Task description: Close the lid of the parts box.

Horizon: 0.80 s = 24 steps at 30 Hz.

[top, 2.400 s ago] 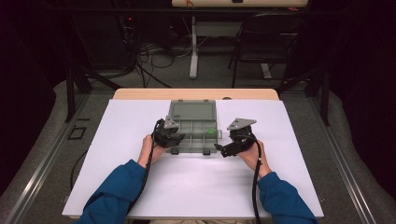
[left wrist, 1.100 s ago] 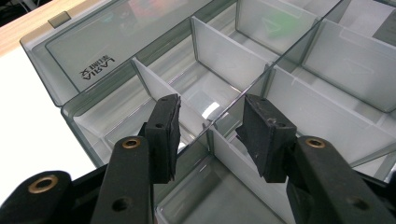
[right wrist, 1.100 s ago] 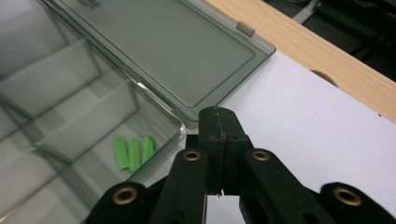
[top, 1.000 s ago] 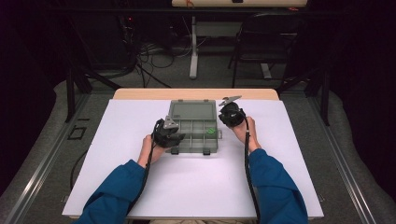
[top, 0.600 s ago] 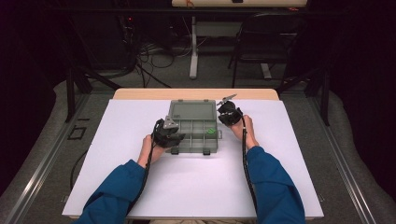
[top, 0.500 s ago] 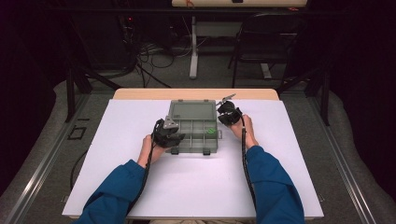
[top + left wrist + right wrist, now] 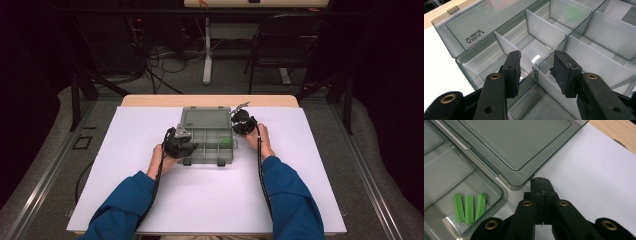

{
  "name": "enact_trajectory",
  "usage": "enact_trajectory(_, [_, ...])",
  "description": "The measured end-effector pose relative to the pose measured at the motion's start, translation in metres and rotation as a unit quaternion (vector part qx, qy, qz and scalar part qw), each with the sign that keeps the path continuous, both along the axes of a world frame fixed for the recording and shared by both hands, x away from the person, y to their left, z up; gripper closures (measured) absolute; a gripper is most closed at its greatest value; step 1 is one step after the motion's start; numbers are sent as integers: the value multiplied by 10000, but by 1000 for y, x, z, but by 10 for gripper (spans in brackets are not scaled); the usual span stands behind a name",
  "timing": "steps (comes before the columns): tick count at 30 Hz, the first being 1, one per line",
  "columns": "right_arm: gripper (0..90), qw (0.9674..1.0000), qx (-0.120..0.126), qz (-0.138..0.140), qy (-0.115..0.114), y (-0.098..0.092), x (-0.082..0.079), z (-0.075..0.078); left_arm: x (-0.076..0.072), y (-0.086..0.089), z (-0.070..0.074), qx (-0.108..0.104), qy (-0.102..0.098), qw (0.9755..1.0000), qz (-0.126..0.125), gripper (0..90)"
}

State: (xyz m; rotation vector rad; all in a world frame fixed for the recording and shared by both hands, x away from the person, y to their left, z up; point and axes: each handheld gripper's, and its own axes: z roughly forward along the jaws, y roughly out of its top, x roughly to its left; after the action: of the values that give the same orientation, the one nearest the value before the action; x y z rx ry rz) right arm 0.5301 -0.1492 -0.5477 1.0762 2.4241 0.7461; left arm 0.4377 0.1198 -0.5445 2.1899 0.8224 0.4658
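Your high view looks forward and down on the table [image 7: 150,210]; both gripper views sit close over the same organiser box [image 7: 207,136].

Box [image 7: 584,32] runs off the frame's right and top edges; green plugs [image 7: 226,141] too small to count from above

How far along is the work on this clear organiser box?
Done: the organiser box lies open, its lid flat behind it, and three green wall plugs rest in a corner compartment. In hand: the left gripper straddles a divider wall, steadying the box; the right gripper, jaws shut and empty, sits by the lid's corner. Left, probably: closing the lid.
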Motion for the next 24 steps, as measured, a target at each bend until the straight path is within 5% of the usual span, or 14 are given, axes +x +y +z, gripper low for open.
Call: enact_trajectory(24, [900, 9996, 166, -83, -207, -1, 4, -3, 0, 0, 0, -29, -11, 10000, -1, 584])
